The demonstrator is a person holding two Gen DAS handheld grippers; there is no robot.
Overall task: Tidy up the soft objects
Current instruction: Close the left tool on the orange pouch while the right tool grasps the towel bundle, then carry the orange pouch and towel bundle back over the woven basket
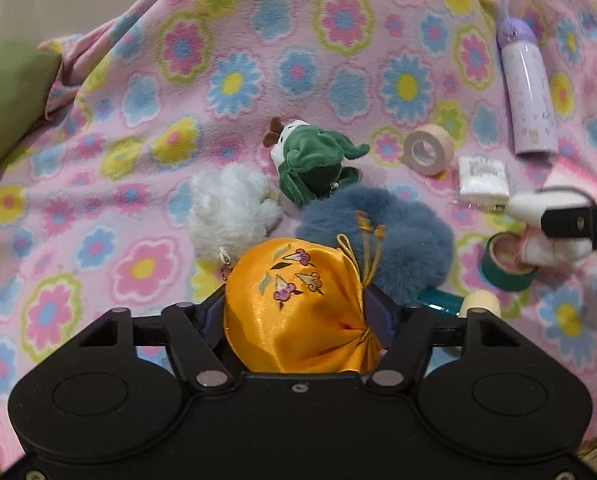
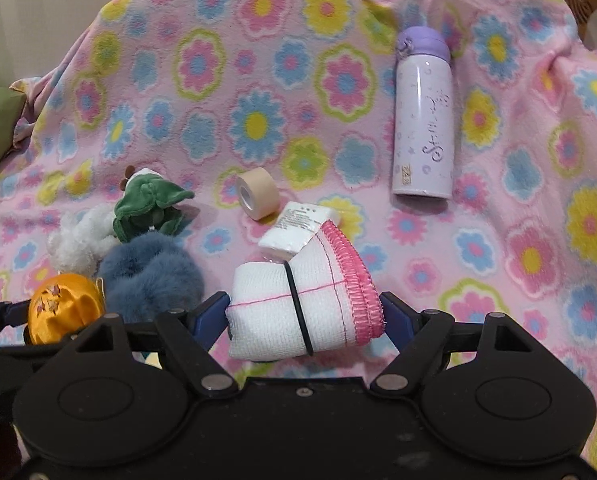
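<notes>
Left gripper (image 1: 294, 312) clamped one orange pouch (image 1: 298, 304); right gripper (image 2: 304, 312) clamped one rolled cloth (image 2: 302, 304); three plush toys, two tape rolls on blanket (image 2: 258, 60).

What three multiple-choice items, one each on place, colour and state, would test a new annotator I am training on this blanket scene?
1. Where does the beige roll of tape lie?
A. Between the green plush toy and the small white wrapped packet
B. On top of the lilac bottle
C. Inside the orange pouch

2. What colour is the cap of the lilac insulated bottle?
A. Green
B. Purple
C. Orange

3. What is the left gripper doing?
A. Standing open over bare blanket
B. Closed on the orange satin drawstring pouch
C. Closed on the blue-grey furry scrunchie

Answers:
1. A, the right wrist view shows the roll on the flowered fleece blanket between those two.
2. B, the cap is a darker purple than the body.
3. B, the pouch sits pinched between its fingers.
</notes>
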